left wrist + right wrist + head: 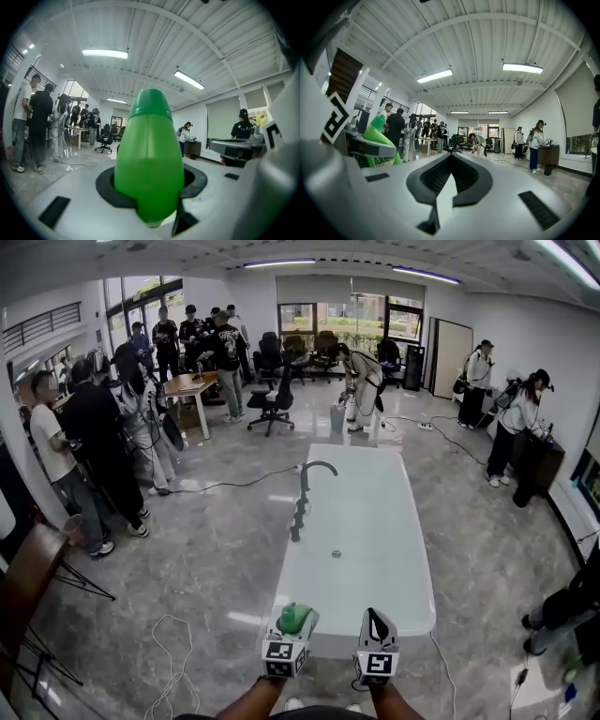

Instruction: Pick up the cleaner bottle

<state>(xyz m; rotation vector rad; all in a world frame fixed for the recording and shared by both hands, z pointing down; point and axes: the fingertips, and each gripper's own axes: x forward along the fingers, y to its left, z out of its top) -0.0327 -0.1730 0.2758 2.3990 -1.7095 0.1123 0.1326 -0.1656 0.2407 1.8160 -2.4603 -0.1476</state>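
The cleaner bottle is bright green and sits between the jaws of my left gripper, which is shut on it, at the near end of the white bathtub. In the left gripper view the bottle fills the middle and points away from the camera, with the pads of the left gripper pressed on its sides. My right gripper hangs just to the right of it, shut and holding nothing. From the right gripper view, the right gripper has its jaws together, and the bottle shows at the left.
A curved grey faucet stands on the tub's left rim. Several people stand at the left and back, and others at the right. Cables lie on the floor at the left, beside a wooden stand.
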